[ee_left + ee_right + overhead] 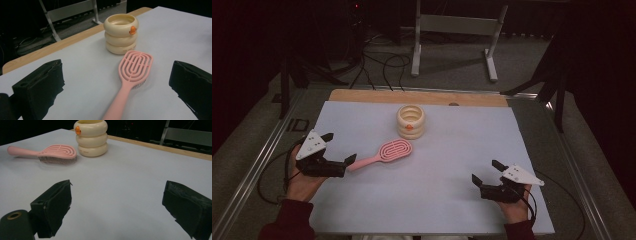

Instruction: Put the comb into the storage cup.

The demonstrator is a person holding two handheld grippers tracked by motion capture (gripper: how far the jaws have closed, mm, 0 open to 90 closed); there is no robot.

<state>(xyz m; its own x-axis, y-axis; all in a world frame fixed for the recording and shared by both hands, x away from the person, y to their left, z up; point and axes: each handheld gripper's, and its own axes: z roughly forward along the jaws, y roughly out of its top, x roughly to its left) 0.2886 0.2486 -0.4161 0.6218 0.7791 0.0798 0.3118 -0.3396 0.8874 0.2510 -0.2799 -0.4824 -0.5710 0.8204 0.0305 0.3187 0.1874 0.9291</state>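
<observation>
Pink hairbrush (pixel 384 152) lies flat just beside the cream ringed cup (pixel 410 121), handle toward left gripper (pixel 338 148), whose jaws gape empty. Probably light, stiff plastic; grip the slim handle.

no readable text, faint small print on the bottom ring of the cream ringed cup (pixel 86 152), too blurred to read

Cream three-ring cup (pixel 410 121) with an orange knob stands upright, upper centre of frame, on a pale sheet (pixel 452 165). Wooden table edge (pixel 362 96) shows beyond the sheet. White metal stand (pixel 457 25) and black cables (pixel 382 67) on floor, top of frame.
</observation>
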